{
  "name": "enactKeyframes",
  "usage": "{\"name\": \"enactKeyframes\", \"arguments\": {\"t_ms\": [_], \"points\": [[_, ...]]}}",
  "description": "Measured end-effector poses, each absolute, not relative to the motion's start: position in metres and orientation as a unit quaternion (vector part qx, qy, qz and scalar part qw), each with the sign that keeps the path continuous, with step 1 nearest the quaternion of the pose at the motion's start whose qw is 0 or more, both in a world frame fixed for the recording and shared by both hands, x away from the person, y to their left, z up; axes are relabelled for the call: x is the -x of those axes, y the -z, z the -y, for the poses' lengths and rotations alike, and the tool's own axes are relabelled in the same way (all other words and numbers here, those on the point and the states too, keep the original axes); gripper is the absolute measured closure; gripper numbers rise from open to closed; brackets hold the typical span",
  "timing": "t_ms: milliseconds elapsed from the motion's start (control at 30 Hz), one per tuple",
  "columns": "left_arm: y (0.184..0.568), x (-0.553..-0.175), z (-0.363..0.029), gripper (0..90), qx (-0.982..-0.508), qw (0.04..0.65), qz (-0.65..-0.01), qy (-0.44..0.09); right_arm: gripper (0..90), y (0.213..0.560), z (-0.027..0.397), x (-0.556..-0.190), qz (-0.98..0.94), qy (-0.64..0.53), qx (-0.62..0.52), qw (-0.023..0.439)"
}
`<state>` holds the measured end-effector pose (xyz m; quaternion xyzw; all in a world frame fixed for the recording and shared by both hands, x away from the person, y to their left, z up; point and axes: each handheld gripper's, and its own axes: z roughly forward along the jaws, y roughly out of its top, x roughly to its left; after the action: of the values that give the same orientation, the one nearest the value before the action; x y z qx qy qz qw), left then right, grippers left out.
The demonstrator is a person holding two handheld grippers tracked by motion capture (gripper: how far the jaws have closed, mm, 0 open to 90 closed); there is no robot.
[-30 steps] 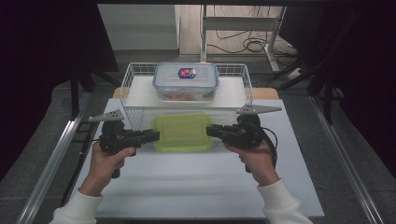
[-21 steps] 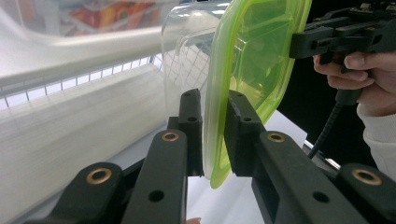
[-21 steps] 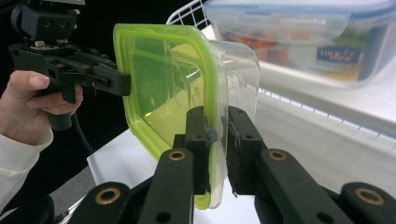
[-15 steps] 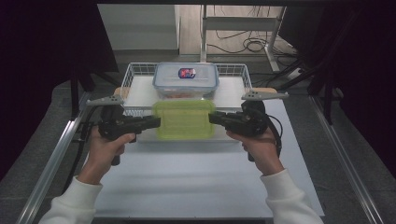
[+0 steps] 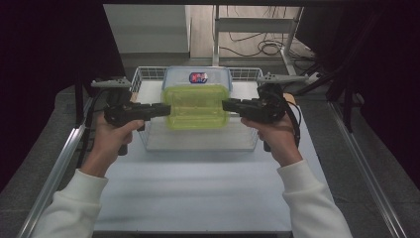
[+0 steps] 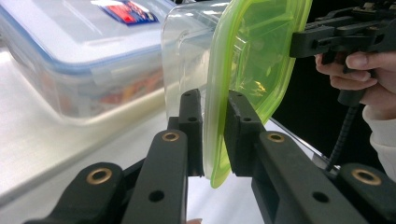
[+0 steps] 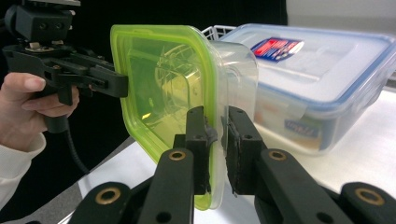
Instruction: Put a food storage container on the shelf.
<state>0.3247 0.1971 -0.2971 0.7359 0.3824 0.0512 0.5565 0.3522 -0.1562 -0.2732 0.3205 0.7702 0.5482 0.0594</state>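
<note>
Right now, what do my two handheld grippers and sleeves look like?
Both grippers, left gripper and right gripper, are matte black pistol-grip tools with two flat, pivoting jaws fixed by brass-coloured rivets. Each carries a grey three-cornered plate on top and trails a black cable. The person wears white long sleeves.

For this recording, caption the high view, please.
Both grippers hold a green-lidded container above a wire basket.

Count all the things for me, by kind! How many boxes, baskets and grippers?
Boxes: 2, the green-lid box and the blue-lid box
Baskets: 1, the wire basket
Grippers: 2, the left gripper and the right gripper
Total: 5
</note>
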Motion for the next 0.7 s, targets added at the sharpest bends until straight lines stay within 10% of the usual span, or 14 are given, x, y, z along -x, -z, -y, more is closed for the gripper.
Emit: {"name": "enactKeyframes", "arguments": {"t_ms": [700], "points": [[0.254, -0.392, -0.208, 79.0, -0.736, 0.553, -0.389, -0.042, 79.9, 0.236, 0.145, -0.418, -0.760, -0.551, -0.341, 0.050]]}}
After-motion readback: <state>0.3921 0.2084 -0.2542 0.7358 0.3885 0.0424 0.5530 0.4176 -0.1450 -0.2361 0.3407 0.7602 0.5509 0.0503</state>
